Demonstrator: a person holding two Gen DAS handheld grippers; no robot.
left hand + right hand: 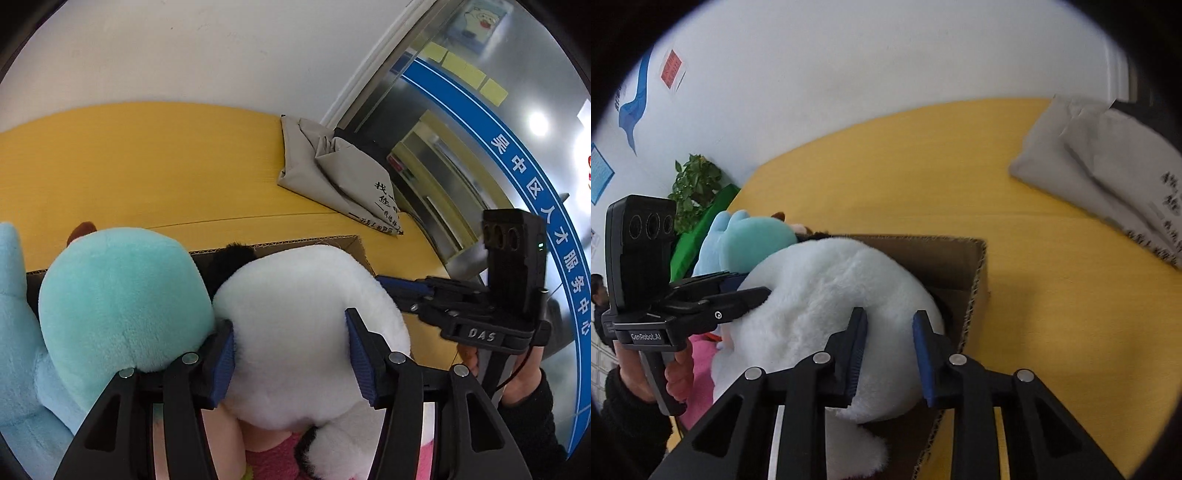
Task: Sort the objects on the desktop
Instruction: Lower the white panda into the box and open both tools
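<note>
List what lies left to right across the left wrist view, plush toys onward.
Light blue plush → teal plush → white plush → right gripper → glass door.

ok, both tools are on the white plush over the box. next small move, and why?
Probably lower it into the cardboard box, then open both tools. The white plush sits between the left tool and the right tool, pads pressing its fur, already above the open box beside the teal plush.
</note>
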